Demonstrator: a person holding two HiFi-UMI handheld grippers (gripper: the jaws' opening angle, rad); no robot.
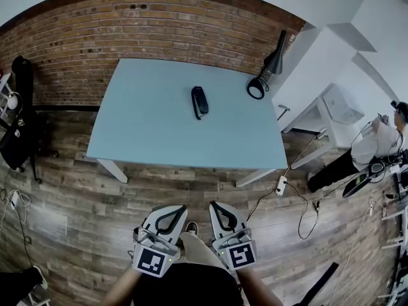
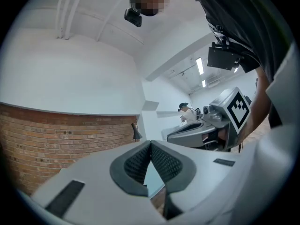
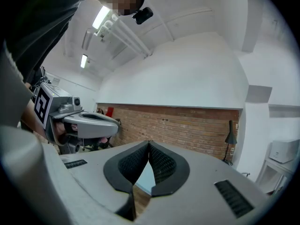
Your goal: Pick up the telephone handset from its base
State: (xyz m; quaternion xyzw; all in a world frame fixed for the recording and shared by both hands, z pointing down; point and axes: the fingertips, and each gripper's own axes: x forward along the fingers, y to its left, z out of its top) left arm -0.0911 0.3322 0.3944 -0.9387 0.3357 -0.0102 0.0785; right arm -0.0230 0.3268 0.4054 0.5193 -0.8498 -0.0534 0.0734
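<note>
The telephone handset [image 1: 199,101] rests mid-table [image 1: 146,126]; left gripper [image 1: 178,209] and right gripper [image 1: 215,206], both closed on nothing, hang well short of the table's near edge; probably the reach is not yet begun.

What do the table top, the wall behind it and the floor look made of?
Table top: smooth, matte pale blue, probably laminate or painted board. Wall: bare red brick, mortar joints showing. Floor: plank pattern with grain, wood or wood-look laminate.
</note>
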